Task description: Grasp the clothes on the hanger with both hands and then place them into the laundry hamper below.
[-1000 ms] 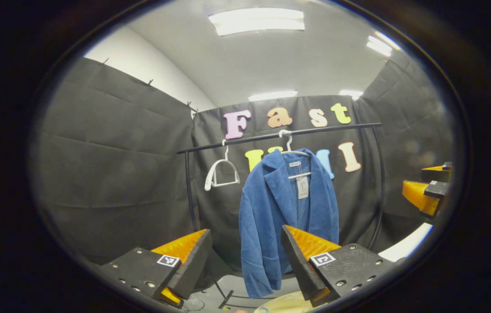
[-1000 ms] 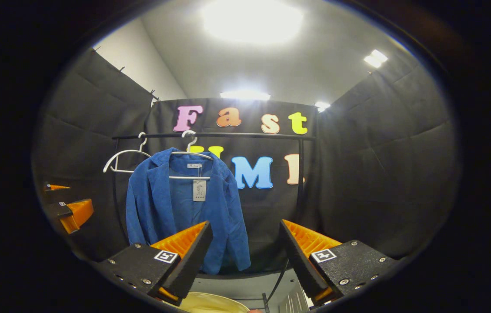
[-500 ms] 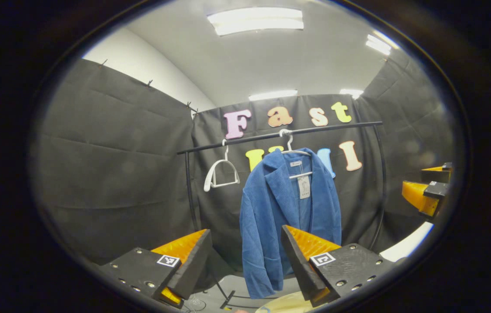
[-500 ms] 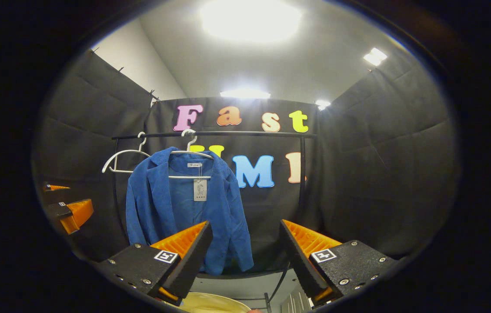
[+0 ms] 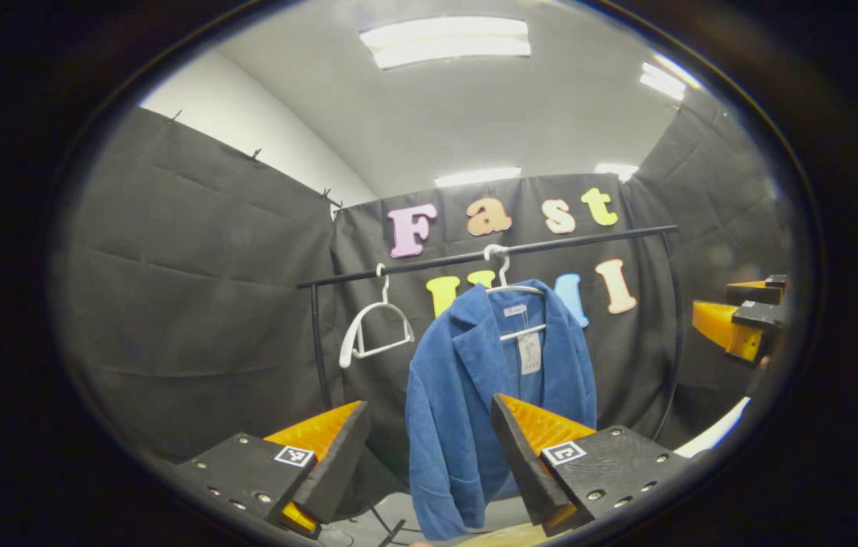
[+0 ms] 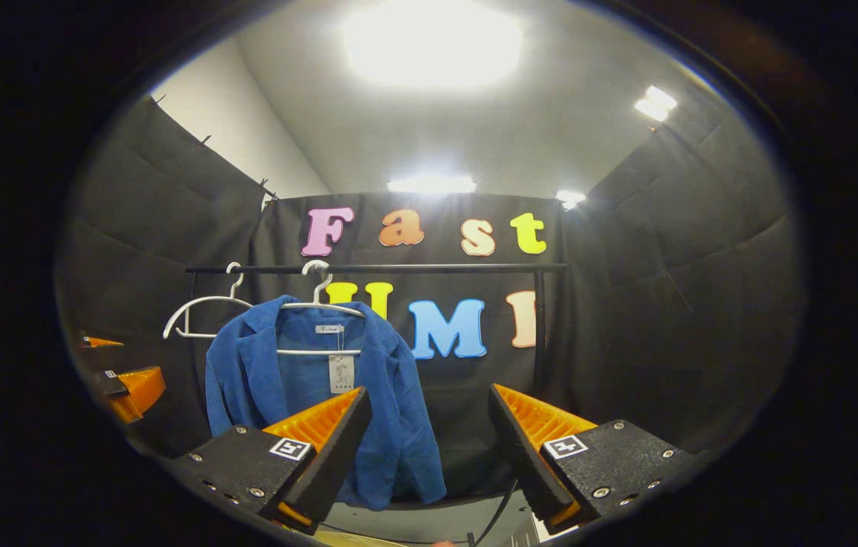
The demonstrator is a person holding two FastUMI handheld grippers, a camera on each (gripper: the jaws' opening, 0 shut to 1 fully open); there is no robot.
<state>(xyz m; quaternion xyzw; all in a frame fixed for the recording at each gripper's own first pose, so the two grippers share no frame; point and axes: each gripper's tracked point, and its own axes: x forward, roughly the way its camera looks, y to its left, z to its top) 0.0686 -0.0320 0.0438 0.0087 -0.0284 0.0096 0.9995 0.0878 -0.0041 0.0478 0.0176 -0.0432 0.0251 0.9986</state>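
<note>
Jacket (image 5: 474, 410): one blue corduroy jacket hangs on one white hanger (image 5: 508, 282) from the black clothes rail (image 5: 489, 254) in the left gripper view, open at the front, with one paper tag (image 5: 528, 353) dangling inside the collar. A second white hanger (image 5: 375, 330) hangs bare on the same rail, to the jacket's left and apart from it, so the rail carries two hangers and one garment. The left gripper (image 5: 429, 448) sits at the bottom of this view with its two fingers spread wide and nothing between them; the jacket's lower half shows in the gap, farther off and not touched. At the right edge the other gripper (image 5: 736, 323) pokes in, well apart from the jacket. A pale curved rim at the very bottom is too cut off to identify. Three ceiling lights (image 5: 445, 38) glow above.

From the right gripper view, the same single jacket (image 6: 261, 380) hangs left of centre on its hanger (image 6: 320, 300), tag (image 6: 340, 373) in the middle, with the bare hanger (image 6: 197, 315) again to its left on the rail (image 6: 375, 268). The right gripper (image 6: 429, 448) is likewise wide open and holds nothing; one finger (image 6: 322, 433) overlaps the jacket's lower hem in the picture, though the garment hangs farther back. The left gripper (image 6: 125, 384) shows at the left edge, near the jacket's sleeve but not on it.
</note>
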